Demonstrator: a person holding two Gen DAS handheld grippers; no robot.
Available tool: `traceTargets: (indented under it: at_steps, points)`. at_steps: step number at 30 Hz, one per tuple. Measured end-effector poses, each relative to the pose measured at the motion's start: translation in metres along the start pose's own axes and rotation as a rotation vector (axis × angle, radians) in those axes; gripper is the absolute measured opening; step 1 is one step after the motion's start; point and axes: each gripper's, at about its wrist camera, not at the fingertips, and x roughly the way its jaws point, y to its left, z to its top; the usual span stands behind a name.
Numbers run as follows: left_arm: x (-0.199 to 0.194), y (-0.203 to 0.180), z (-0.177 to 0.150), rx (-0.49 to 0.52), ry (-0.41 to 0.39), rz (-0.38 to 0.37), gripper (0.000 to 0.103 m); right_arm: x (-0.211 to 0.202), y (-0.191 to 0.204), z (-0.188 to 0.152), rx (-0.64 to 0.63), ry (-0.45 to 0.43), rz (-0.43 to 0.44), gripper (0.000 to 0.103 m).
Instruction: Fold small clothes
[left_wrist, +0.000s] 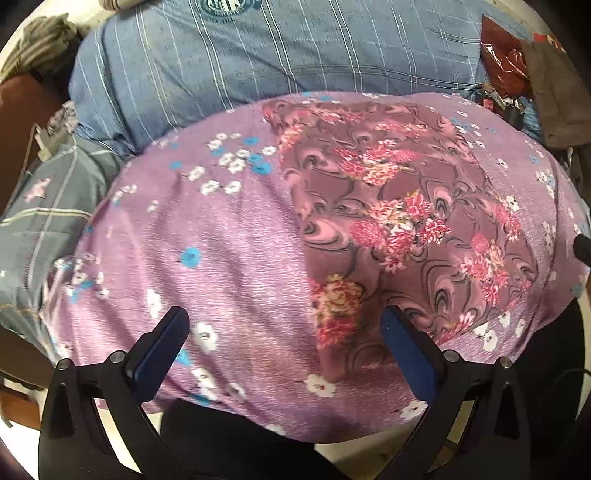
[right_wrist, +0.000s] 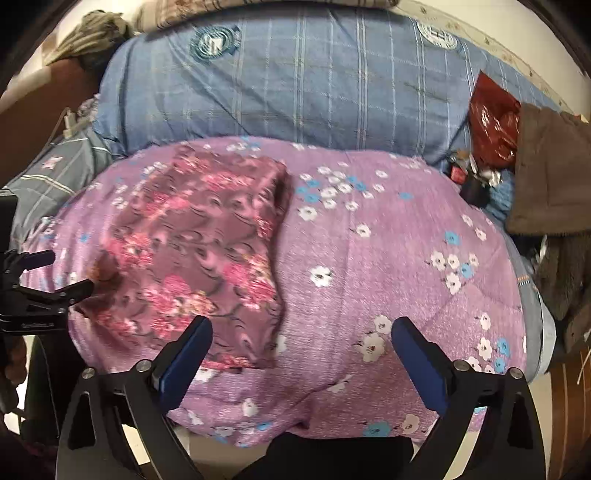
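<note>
Left wrist view: the left gripper hangs with its jaws spread wide and nothing between them, above the near edge of a purple quilt printed with white and blue flowers. The folded garment, mauve with pink flower clusters, lies flat on the quilt's right half, reaching from its far edge almost to its near edge. Beyond the quilt spreads a blue checked bed sheet, with a red plastic bag at its right edge.

Right wrist view: the right gripper is likewise wide apart and empty, over the quilt's near edge. The folded garment lies on the quilt's left half, with the left gripper just beside its left side. A brown cloth lies at the bed's right edge.
</note>
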Motion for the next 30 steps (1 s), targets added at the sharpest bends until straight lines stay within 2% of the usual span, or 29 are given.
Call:
traceTargets:
  at_steps: [2, 8, 13, 15, 18, 21, 24, 30]
  points:
    - [-0.003, 0.001, -0.002, 0.007, -0.009, 0.016, 0.103, -0.001, 0.003, 0.001, -0.018, -0.005, -0.014, 0.102]
    - [-0.016, -0.001, -0.007, 0.016, -0.053, 0.041, 0.103, 0.007, 0.012, -0.005, -0.123, 0.022, -0.177, 0.102]
    - [-0.02, -0.004, -0.007, 0.006, -0.065, 0.044, 0.103, 0.005, 0.011, -0.008, -0.118, 0.022, -0.139, 0.102]
    - [-0.025, -0.005, -0.008, -0.003, -0.093, 0.051, 0.103, 0.004, 0.01, -0.008, -0.124, 0.016, -0.137, 0.102]
    - [-0.029, -0.011, -0.009, 0.029, -0.106, 0.072, 0.103, 0.002, 0.011, -0.01, -0.132, 0.016, -0.127, 0.102]
    - [-0.03, -0.017, -0.01, 0.066, -0.08, 0.053, 0.103, 0.001, 0.009, -0.011, -0.125, 0.018, -0.124, 0.102]
    - [-0.03, -0.019, -0.012, 0.052, -0.063, 0.021, 0.103, 0.002, 0.006, -0.012, -0.11, 0.019, -0.122, 0.102]
    - [-0.027, -0.025, -0.015, 0.061, -0.034, 0.015, 0.103, 0.004, 0.0, -0.014, -0.092, 0.028, -0.116, 0.102]
